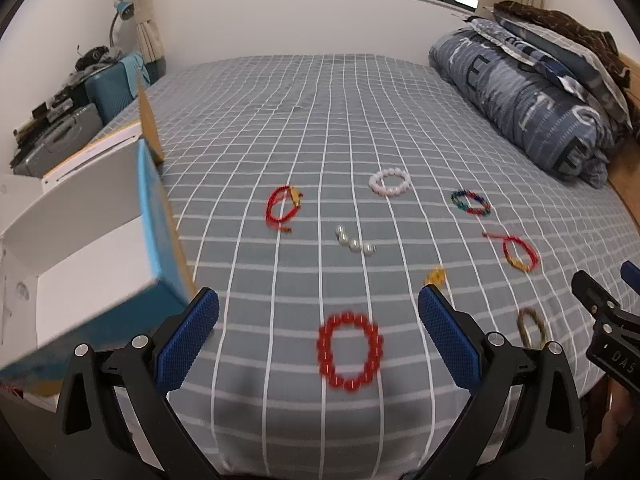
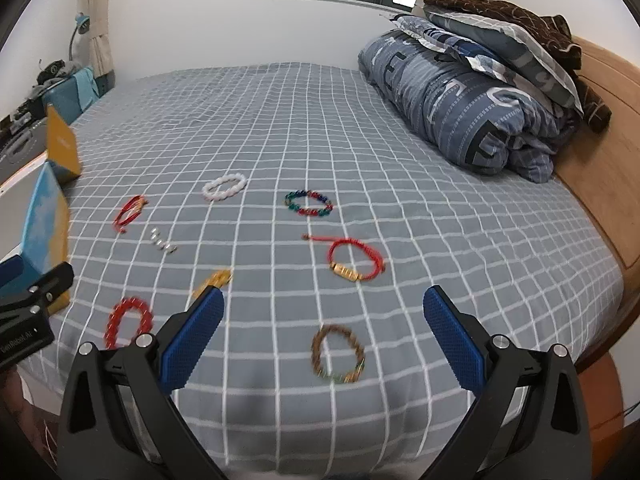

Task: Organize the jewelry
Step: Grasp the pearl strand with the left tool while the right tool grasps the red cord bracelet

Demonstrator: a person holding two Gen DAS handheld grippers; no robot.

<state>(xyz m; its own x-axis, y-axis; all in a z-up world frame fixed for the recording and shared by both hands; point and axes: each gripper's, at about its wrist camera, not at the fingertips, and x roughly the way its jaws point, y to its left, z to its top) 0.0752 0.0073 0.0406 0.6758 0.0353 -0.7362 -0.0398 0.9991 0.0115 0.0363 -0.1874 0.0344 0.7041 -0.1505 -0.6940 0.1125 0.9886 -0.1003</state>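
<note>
Several bracelets lie on the grey checked bed sheet [image 1: 320, 120]. A red bead bracelet [image 1: 350, 351] lies between the fingers of my open, empty left gripper [image 1: 318, 308]. Farther off are a red cord bracelet [image 1: 282, 209], a white bead bracelet [image 1: 390, 182], a row of pearls [image 1: 355, 241], a multicoloured bracelet [image 1: 471, 202] and a red cord bracelet with a gold tube [image 1: 519, 254]. My right gripper [image 2: 323, 306] is open and empty just above a brown bead bracelet [image 2: 338, 354]. A small gold piece [image 2: 214, 278] lies by its left finger. An open blue and white box [image 1: 92, 248] stands at the left.
A folded blue duvet with pillows [image 2: 468, 92] is piled at the right by the wooden bed frame [image 2: 600, 184]. A yellow box flap [image 1: 150, 128] stands up behind the box. Cases and clutter [image 1: 60, 128] sit beyond the left bed edge.
</note>
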